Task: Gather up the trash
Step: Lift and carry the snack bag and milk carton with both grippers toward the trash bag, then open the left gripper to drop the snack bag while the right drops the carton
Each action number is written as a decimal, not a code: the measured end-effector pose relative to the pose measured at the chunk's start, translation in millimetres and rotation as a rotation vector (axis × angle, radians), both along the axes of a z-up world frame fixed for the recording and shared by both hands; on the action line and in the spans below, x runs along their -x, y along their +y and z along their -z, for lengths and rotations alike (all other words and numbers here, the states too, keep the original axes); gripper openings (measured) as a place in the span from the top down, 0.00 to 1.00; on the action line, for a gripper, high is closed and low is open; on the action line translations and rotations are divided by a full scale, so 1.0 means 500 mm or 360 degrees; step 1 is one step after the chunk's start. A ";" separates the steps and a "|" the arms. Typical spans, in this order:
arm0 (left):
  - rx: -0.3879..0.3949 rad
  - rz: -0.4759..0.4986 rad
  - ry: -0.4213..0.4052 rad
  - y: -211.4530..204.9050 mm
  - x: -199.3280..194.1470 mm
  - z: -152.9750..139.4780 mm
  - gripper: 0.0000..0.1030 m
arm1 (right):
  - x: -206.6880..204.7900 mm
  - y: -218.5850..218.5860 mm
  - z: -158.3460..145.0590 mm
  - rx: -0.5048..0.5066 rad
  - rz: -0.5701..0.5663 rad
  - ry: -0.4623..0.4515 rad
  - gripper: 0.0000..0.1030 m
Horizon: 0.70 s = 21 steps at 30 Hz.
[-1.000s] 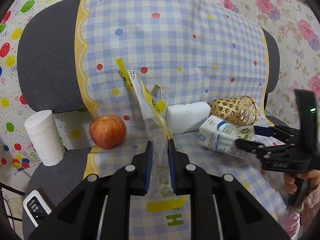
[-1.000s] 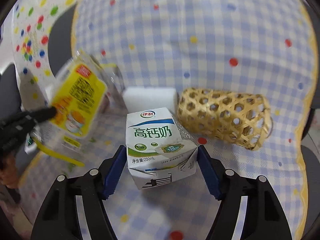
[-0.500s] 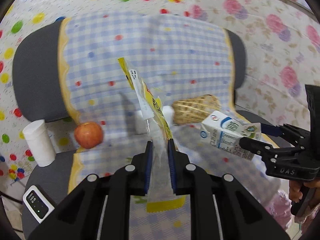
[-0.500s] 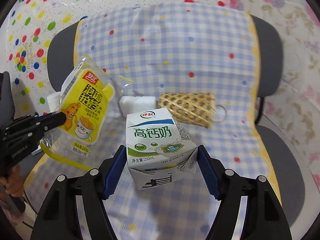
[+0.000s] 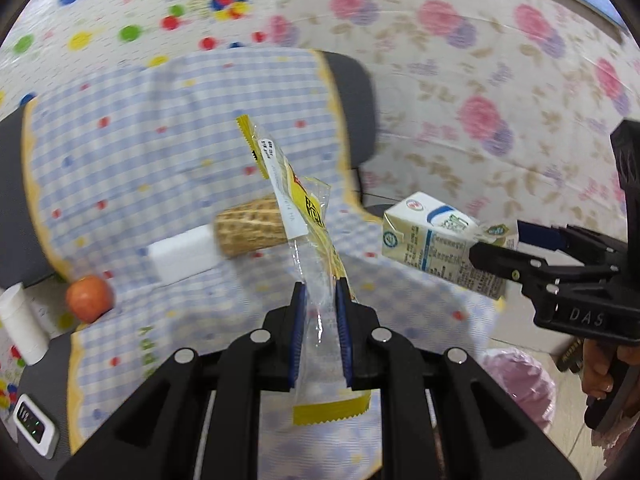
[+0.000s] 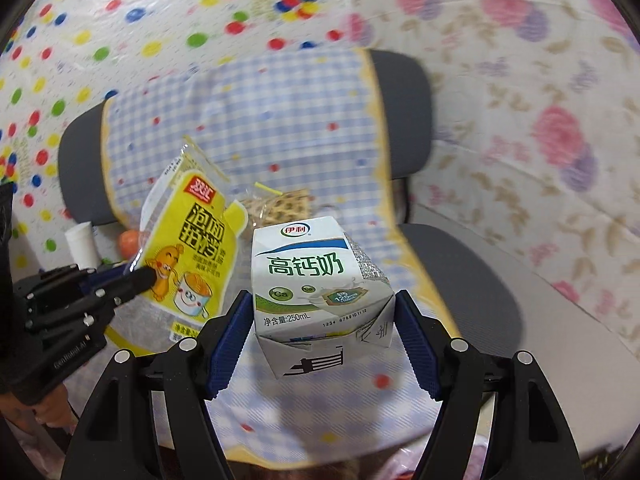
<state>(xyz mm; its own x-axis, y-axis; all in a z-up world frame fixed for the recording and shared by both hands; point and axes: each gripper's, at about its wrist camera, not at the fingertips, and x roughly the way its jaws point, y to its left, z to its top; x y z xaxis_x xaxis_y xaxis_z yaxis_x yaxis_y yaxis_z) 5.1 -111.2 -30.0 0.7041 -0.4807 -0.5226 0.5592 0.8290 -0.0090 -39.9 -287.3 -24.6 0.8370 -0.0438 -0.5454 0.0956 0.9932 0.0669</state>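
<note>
Now that we've swung both hands right off chair (image 5: 352,92), left gripper (image 5: 320,300) stays clamped on wrapper (image 5: 316,216), right gripper (image 6: 324,316) grips milk carton (image 6: 316,276), both airborne; pink bin (image 5: 516,376) near right, drop looks next.

Grey chair (image 5: 352,104) under a checked cloth (image 5: 160,152), before dotted (image 6: 120,20) and floral wall coverings (image 5: 500,80).

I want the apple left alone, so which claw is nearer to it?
Left. The left claw, holding the yellow wrapper, is above and right of the apple; the right claw, holding the milk carton, is farther right.
</note>
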 end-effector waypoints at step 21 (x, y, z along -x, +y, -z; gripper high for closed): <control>-0.0122 0.0775 0.0010 -0.307 0.201 0.073 0.86 | 0.359 -0.192 0.047 0.0047 0.0808 0.0102 0.31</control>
<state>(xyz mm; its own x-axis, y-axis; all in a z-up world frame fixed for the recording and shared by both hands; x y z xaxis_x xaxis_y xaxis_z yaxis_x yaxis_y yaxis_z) -95.5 -264.9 -66.3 0.4038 -0.7131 -0.5731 0.8821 0.4696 0.0373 -219.6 -383.2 -48.4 0.6713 -0.4522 -0.5872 0.5693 0.8219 0.0178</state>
